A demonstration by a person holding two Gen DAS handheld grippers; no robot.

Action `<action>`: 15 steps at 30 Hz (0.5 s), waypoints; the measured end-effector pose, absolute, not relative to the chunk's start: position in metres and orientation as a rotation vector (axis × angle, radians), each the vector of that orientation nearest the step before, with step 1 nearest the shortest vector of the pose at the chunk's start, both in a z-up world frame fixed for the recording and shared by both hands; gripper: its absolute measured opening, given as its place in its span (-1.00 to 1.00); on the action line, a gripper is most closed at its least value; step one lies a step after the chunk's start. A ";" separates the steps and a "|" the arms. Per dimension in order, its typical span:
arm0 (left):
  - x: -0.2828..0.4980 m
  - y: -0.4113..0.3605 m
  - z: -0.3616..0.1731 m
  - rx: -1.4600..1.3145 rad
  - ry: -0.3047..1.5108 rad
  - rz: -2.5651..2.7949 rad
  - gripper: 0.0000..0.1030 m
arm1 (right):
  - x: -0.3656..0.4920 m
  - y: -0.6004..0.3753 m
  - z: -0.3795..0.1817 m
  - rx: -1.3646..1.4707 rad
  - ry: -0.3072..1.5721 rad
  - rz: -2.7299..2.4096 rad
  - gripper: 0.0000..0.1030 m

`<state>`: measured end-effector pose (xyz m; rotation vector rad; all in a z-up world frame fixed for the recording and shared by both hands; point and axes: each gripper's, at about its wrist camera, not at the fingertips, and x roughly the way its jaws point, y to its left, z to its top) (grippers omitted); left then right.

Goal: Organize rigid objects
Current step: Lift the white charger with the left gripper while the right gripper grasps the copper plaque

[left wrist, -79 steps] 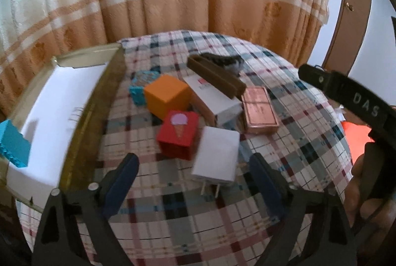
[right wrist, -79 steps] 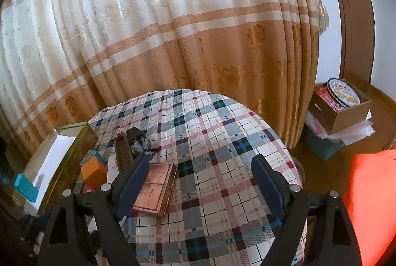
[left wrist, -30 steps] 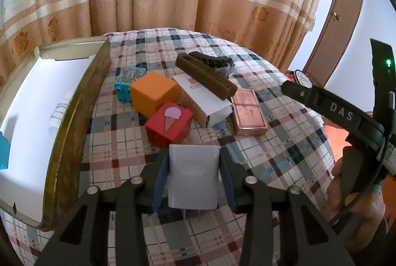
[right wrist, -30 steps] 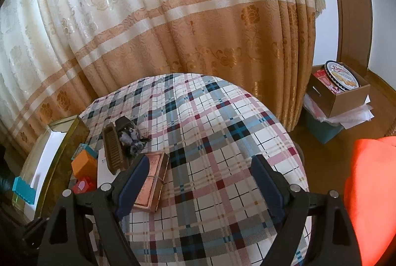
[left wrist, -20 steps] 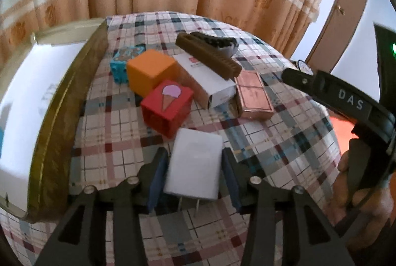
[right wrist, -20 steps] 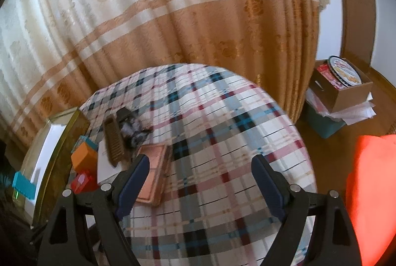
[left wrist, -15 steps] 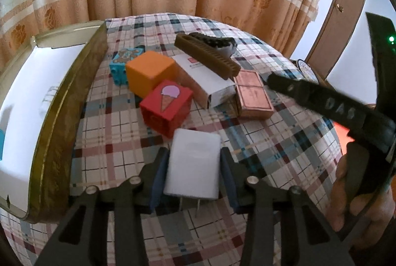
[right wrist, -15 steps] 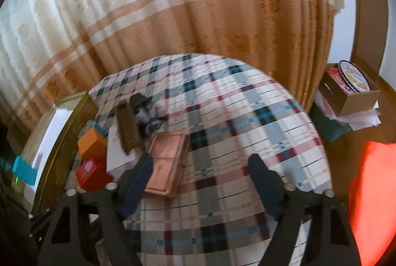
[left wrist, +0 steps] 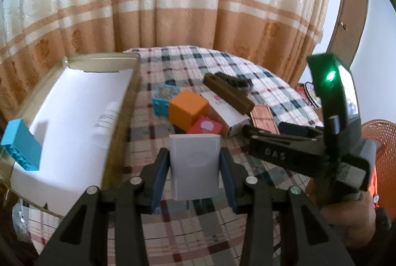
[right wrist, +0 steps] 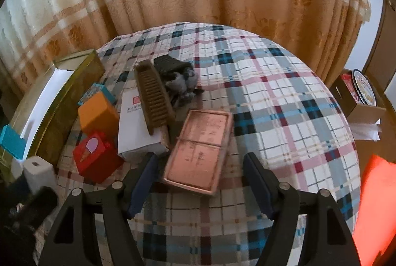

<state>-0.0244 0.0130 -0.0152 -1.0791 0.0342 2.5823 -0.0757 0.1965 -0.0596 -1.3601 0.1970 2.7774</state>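
My left gripper [left wrist: 195, 177] is shut on a white plug adapter [left wrist: 195, 164] and holds it above the plaid table, right of the open gold-rimmed box [left wrist: 74, 117]. The adapter also shows at the left edge of the right wrist view [right wrist: 37, 172]. A blue brick [left wrist: 21, 144] stands in the box. My right gripper [right wrist: 200, 181] is open and empty, its fingers on either side of the near end of a pink rectangular tin [right wrist: 200, 147]. An orange cube [right wrist: 97, 115], a red ice-cream block [right wrist: 94, 157], a white carton [right wrist: 138, 127] and a brown comb-like bar [right wrist: 153, 97] lie left of the tin.
A small teal block [left wrist: 163, 102] lies beside the orange cube [left wrist: 188, 108]. A dark grey object [right wrist: 175, 75] sits behind the bar. A cardboard box with a round tin [right wrist: 358, 97] stands on the floor at right. Curtains hang behind the table.
My left gripper closed on the white adapter and has lifted it off the table, turning toward the box. My right gripper has come down and forward to the pink tin.
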 end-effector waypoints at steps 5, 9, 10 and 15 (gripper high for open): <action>-0.024 0.005 -0.012 -1.078 -0.006 2.582 -0.21 | -0.083 0.186 -0.061 -1.370 0.062 2.751 0.08; -0.022 0.006 -0.012 -1.070 -0.008 2.581 -0.21 | -0.082 0.192 -0.060 -1.363 0.087 2.764 -0.05; -0.022 0.005 -0.012 -1.068 -0.010 2.582 -0.21 | -0.081 0.195 -0.059 -1.359 0.101 2.760 -0.05; -0.022 0.003 -0.012 -1.065 -0.020 2.581 -0.21 | -0.068 0.218 -0.055 -1.297 0.315 2.779 -0.05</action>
